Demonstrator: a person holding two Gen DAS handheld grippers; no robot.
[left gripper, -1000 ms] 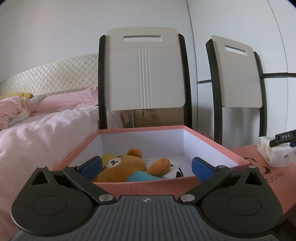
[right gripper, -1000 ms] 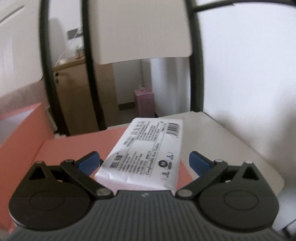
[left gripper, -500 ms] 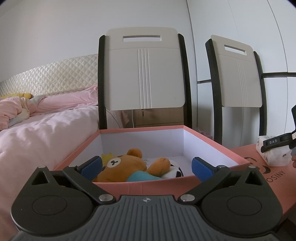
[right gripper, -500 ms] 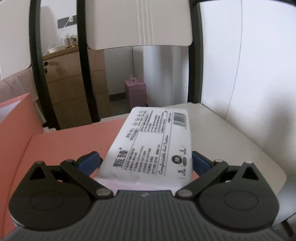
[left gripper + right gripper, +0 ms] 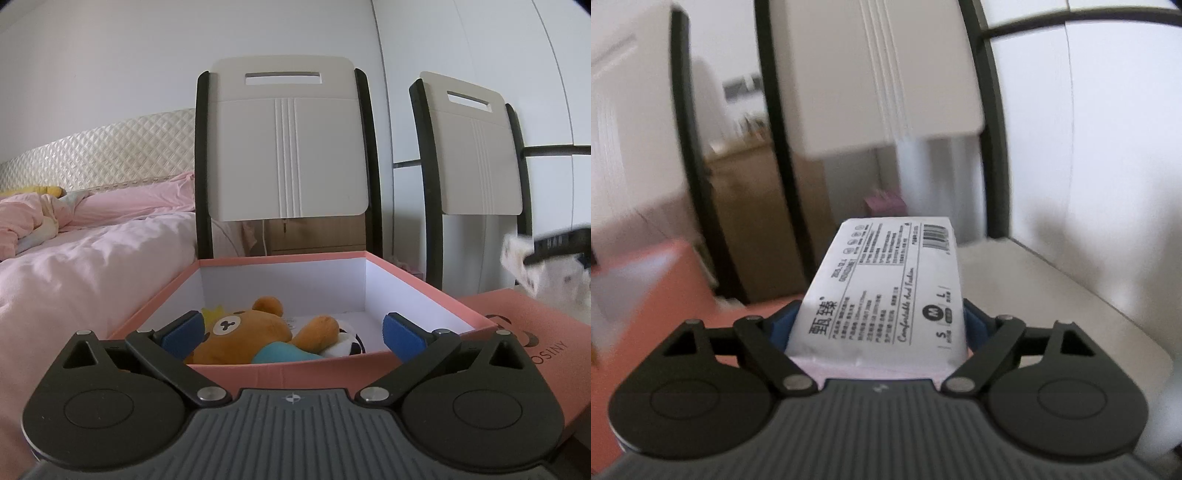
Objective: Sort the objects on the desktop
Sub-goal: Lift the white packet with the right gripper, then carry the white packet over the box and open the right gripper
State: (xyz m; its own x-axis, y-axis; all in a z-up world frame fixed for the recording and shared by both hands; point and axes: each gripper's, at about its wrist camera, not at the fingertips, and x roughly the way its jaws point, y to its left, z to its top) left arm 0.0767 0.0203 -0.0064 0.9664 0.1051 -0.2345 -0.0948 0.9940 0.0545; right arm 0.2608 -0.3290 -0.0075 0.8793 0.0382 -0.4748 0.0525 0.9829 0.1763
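While the left gripper [image 5: 291, 332] sits level in front of the pink box [image 5: 424, 288], its blue fingers [image 5: 183, 329] stand wide apart with nothing between them. The box is open at the top and white inside. A brown plush bear [image 5: 243, 332] lies on its back on the box floor, near the front wall, with a teal garment across its body. A black-and-white soft item [image 5: 349, 345] touches the bear on its right side; what it is cannot be told. The box lid [image 5: 532, 325], also pink and printed with dark lettering, lies flat just beside the right wall of the box.

The right gripper [image 5: 881, 325] is clamped on a white tissue pack [image 5: 886, 291]. Both blue fingers [image 5: 973, 328] press against the long sides of the pack near its rear end. The printed face with barcode is turned up, and the pack points forward and slightly upward. In the left wrist view the pack and gripper appear blurred at the right edge, above the lid.

A pale table [image 5: 1052, 295] carries the lid; its right edge and rounded front corner are bare. Two white chairs [image 5: 288, 147] with black frames stand behind the box. A bed [image 5: 92, 251] with pink bedding lies to the left.
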